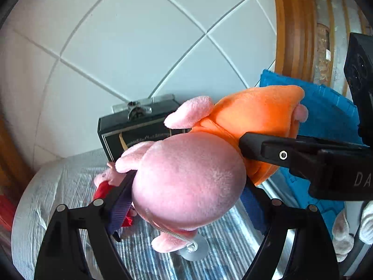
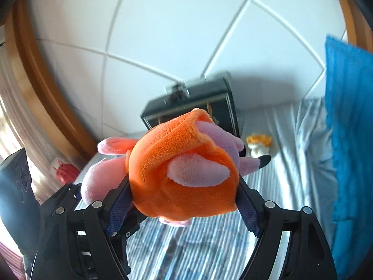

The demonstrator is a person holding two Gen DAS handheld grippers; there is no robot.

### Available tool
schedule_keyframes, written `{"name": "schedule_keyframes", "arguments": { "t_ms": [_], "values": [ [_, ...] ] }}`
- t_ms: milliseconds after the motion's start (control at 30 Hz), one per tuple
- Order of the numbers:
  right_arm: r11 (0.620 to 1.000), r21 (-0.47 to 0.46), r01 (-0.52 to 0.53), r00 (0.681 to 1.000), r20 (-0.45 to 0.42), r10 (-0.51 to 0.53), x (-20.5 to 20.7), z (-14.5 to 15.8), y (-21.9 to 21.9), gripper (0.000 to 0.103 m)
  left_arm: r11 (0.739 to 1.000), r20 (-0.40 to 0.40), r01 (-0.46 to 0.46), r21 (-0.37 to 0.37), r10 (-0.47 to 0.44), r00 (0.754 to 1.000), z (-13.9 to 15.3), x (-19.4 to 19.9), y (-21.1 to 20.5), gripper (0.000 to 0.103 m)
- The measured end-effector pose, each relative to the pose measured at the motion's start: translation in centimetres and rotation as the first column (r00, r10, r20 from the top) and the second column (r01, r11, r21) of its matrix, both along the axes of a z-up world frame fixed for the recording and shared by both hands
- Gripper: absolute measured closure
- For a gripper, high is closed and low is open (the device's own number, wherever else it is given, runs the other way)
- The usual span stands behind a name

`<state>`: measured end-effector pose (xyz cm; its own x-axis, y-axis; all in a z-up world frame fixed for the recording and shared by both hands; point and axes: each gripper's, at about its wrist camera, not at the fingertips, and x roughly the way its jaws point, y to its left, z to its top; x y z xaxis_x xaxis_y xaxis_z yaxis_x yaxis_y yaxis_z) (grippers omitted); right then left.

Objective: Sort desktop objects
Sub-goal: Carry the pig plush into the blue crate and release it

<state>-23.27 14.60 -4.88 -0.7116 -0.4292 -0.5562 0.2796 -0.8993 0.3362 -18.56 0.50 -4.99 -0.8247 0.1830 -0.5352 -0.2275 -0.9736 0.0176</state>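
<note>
Left wrist view: the left gripper (image 1: 188, 200) clamps the pink head of the soft plush pig in an orange dress (image 1: 188, 177); the right gripper (image 2: 184, 200) squeezes its dress. Held over the striped cloth (image 1: 58, 186), the plush could slip toward six o'clock if the hands pull apart.

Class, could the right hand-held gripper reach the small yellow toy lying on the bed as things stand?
Probably not: the right hand-held gripper is closed on the pink plush toy, which fills its jaws. The yellow toy lies uncovered on the bed.
</note>
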Motion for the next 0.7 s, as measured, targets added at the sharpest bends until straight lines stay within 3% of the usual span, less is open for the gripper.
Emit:
{"name": "schedule_keyframes", "arguments": {
  "t_ms": [233, 367, 500, 700],
  "values": [
    [0.995, 0.006, 0.097, 0.983, -0.158, -0.095, 7.6, 8.4, 4.5, 0.021, 0.995, -0.147, 0.102, 0.014, -0.098, 0.984, 7.4, 5.3, 5.7, 0.018],
    [0.984, 0.007, 0.177, 0.960, -0.223, -0.171, 11.4, 11.7, 9.1, 0.021, 0.981, -0.193, 0.191, 0.023, -0.184, 0.964, 10.2, 7.6, 11.3, 0.018],
    [0.964, -0.005, 0.265, 0.930, -0.262, -0.257, 15.3, 13.2, 14.8, 0.020, 0.961, -0.218, 0.277, 0.004, -0.269, 0.938, 11.5, 9.7, 17.8, 0.018],
    [0.924, -0.029, 0.381, 0.892, -0.252, -0.375, 20.0, 13.2, 24.4, 0.020, 0.925, -0.183, 0.380, -0.025, -0.378, 0.908, 11.1, 11.1, 27.5, 0.017]
  ]
}}
